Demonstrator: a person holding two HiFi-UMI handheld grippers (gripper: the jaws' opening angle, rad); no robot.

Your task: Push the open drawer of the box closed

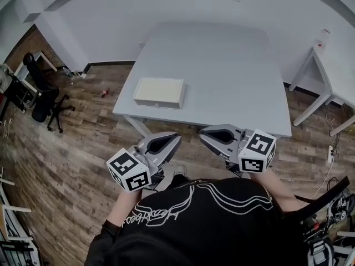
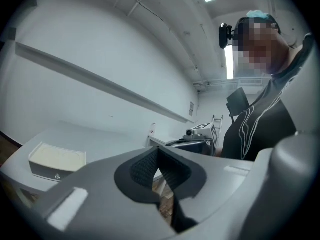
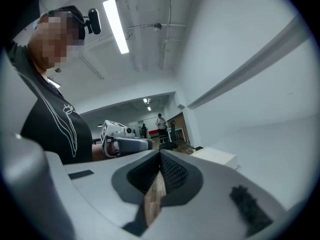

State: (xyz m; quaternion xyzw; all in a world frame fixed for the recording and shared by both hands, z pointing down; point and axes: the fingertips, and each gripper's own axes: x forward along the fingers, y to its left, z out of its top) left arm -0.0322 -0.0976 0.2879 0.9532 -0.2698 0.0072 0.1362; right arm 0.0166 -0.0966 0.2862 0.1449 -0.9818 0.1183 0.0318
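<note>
A flat cream box [image 1: 159, 92] lies on the left part of the grey table [image 1: 233, 76]; its front face with a small knob [image 2: 57, 176] points toward me. How far its drawer stands out I cannot tell. Both grippers hover in front of my chest, short of the table's near edge and well away from the box. My left gripper [image 1: 175, 138] has its jaws shut tip to tip with nothing between them [image 2: 158, 153]. My right gripper [image 1: 203, 133] is likewise shut and empty [image 3: 160, 156]. The box [image 3: 215, 156] shows small in the right gripper view.
A black office chair [image 1: 43, 101] stands on the wooden floor at the left, with a small red object [image 1: 104, 93] on the floor near the table's left leg. A second white table [image 1: 333, 73] stands at the right, and cables [image 1: 331, 148] lie below it.
</note>
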